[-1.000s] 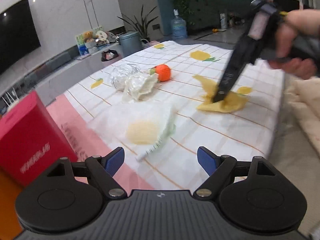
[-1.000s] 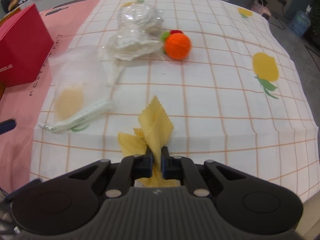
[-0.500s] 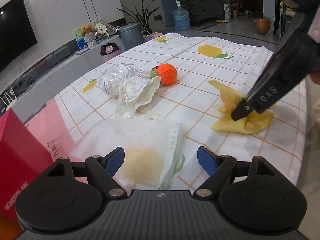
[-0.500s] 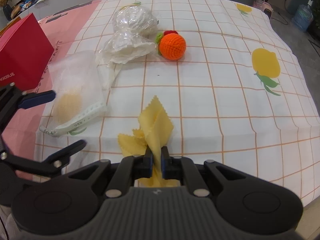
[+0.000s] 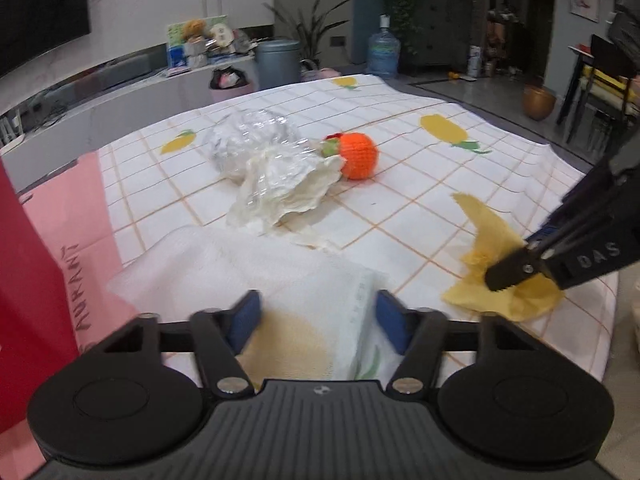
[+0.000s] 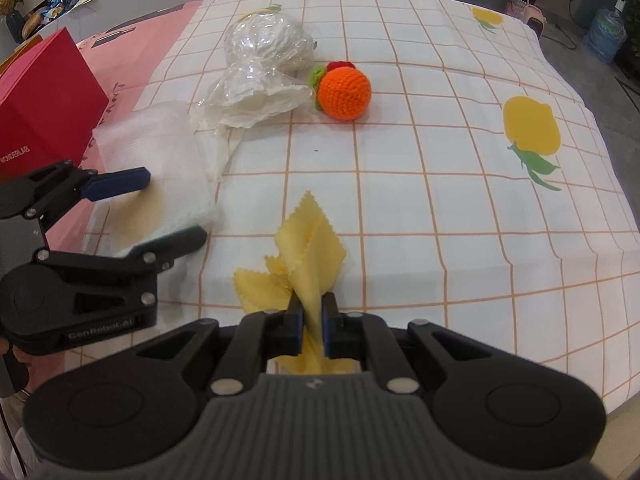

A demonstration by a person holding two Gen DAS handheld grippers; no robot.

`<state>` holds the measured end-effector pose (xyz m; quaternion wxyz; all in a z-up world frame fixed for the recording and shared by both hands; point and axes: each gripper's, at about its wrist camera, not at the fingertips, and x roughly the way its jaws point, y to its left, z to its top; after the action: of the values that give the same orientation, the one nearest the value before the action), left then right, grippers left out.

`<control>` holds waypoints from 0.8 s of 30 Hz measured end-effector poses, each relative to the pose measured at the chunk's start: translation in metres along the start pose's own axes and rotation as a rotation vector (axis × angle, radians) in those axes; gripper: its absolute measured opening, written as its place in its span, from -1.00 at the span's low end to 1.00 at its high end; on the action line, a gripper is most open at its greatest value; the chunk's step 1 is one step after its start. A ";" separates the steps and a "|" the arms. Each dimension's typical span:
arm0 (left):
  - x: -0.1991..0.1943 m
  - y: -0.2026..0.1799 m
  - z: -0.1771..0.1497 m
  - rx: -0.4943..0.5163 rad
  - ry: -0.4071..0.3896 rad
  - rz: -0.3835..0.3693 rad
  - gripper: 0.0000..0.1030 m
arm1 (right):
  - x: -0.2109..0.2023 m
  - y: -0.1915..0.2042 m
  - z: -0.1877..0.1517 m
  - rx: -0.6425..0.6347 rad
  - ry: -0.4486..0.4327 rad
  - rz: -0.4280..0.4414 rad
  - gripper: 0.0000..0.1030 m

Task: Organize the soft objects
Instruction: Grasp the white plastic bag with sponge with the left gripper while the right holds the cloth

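**Right gripper pinches a yellow cloth while the left gripper closes around a white pouch**

The right gripper points steeply down at a table, its jaws pressed together on a crumpled yellow cloth with zigzag edges. The cloth rises from the tablecloth near the table's close edge.

To its left, the left gripper reaches in low over a flat white pouch with a yellowish patch. Its jaws have just been closing. The pouch lies between the blue pads, which stand on either side of it; whether they press on it cannot be told.

Beyond the pouch lies a crinkled clear plastic bag holding something white, its open end flared toward the pouch. Just right of the bag sits an orange crocheted ball with a green and red tip, touching the bag's flared edge.

A red box stands at the far left on a pink strip of the table cover. The tablecloth is white with an orange grid and yellow fruit prints.
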<state>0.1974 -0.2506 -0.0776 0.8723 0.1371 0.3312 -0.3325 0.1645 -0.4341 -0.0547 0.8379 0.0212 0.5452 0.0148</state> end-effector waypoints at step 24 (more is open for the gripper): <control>-0.050 -0.018 0.010 0.083 -0.028 0.036 -0.96 | -0.009 0.007 -0.005 0.004 -0.036 -0.015 -0.96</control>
<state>0.1628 -0.2440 -0.0373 0.8763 0.1744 0.3024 -0.3319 0.1564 -0.4275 -0.0483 0.8477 0.0189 0.5301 0.0070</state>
